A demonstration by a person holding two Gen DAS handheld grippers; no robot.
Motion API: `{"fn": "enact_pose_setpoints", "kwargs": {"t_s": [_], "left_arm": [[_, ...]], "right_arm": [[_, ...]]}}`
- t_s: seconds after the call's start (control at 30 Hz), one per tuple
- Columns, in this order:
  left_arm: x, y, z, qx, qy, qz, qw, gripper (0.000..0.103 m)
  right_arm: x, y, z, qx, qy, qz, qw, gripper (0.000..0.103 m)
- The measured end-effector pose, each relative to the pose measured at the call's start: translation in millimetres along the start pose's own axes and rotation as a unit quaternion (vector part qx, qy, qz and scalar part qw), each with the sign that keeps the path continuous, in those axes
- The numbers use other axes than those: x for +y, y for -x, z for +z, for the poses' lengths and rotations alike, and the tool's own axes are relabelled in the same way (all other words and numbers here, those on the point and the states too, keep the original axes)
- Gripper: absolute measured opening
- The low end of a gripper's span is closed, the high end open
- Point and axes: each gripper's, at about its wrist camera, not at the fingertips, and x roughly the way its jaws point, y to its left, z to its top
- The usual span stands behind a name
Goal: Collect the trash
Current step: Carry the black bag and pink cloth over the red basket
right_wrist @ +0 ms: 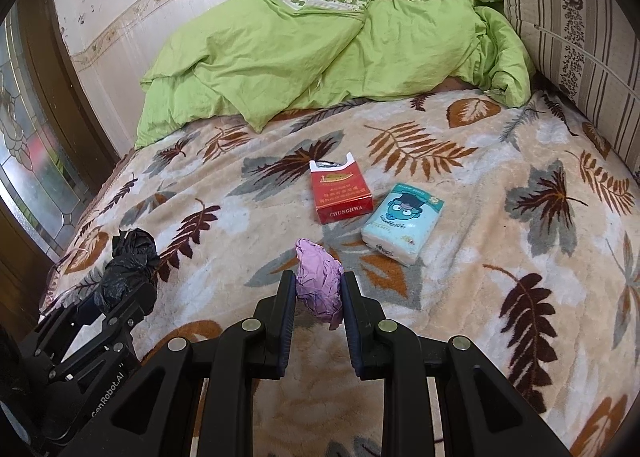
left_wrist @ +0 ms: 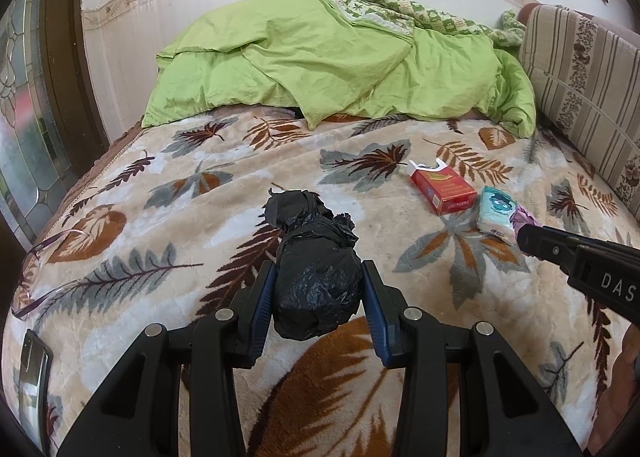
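Observation:
A crumpled black plastic bag (left_wrist: 316, 277) sits between the blue pads of my left gripper (left_wrist: 319, 271), which is shut on it above the leaf-patterned blanket. The right wrist view shows the same black bag (right_wrist: 124, 273) at the lower left, in my left gripper (right_wrist: 120, 289). My right gripper (right_wrist: 319, 285) is shut on a crumpled pink paper wad (right_wrist: 318, 285). In the left wrist view my right gripper (left_wrist: 524, 231) comes in from the right edge, with the pink wad (left_wrist: 522, 217) at its tip. A red cigarette pack (right_wrist: 340, 193) with its lid open lies ahead on the bed.
A pale blue tissue pack (right_wrist: 404, 221) lies beside the red pack. A green quilt (left_wrist: 340, 61) is heaped at the far end, a striped cushion (left_wrist: 584, 85) on the right. Eyeglasses (left_wrist: 48, 273) and a phone (left_wrist: 34, 365) lie at the blanket's left edge.

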Motion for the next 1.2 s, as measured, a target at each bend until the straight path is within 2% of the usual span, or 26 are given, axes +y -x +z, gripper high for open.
{"fn": "enact_pose_setpoints", "kwargs": {"t_s": [0.2, 0.37, 0.5, 0.6, 0.73, 0.77, 0.87, 0.93, 1.0, 1.13, 1.2], "left_arm": [[-3, 11, 2, 0.004, 0.011, -0.024, 0.9996, 0.04], [-10, 30, 4, 0.004, 0.022, -0.089, 0.9957, 0.04], [-19, 41, 1, 0.007, 0.021, -0.127, 0.9916, 0.04], [-33, 52, -4, 0.008, 0.007, -0.144, 0.9896, 0.04], [-60, 67, -12, 0.005, -0.027, -0.173, 0.9845, 0.04], [-70, 72, -13, 0.005, -0.036, -0.184, 0.9822, 0.04], [-102, 86, -16, 0.013, -0.049, -0.228, 0.9723, 0.04], [-134, 101, -18, 0.016, -0.069, -0.263, 0.9621, 0.04], [-162, 116, -18, 0.017, -0.088, -0.294, 0.9515, 0.04], [-231, 148, -22, 0.037, -0.134, -0.374, 0.9169, 0.04], [-270, 163, -26, 0.053, -0.159, -0.41, 0.8966, 0.04]], "right_arm": [[-7, 17, 4, -0.008, -0.019, 0.011, 1.0, 0.024], [-19, 40, 4, -0.022, -0.043, 0.025, 0.999, 0.024], [-32, 65, 1, -0.033, -0.069, 0.038, 0.996, 0.024], [-47, 89, -12, -0.035, -0.095, 0.058, 0.993, 0.024], [-83, 129, -47, -0.014, -0.151, 0.09, 0.984, 0.024], [-95, 143, -56, -0.018, -0.155, 0.086, 0.984, 0.024], [-133, 183, -77, -0.035, -0.171, 0.045, 0.984, 0.024], [-167, 208, -92, -0.043, -0.203, 0.021, 0.978, 0.024], [-210, 238, -114, -0.055, -0.248, -0.018, 0.967, 0.024], [-272, 276, -143, -0.067, -0.31, -0.073, 0.946, 0.024], [-298, 296, -158, -0.074, -0.337, -0.094, 0.934, 0.025]]}}
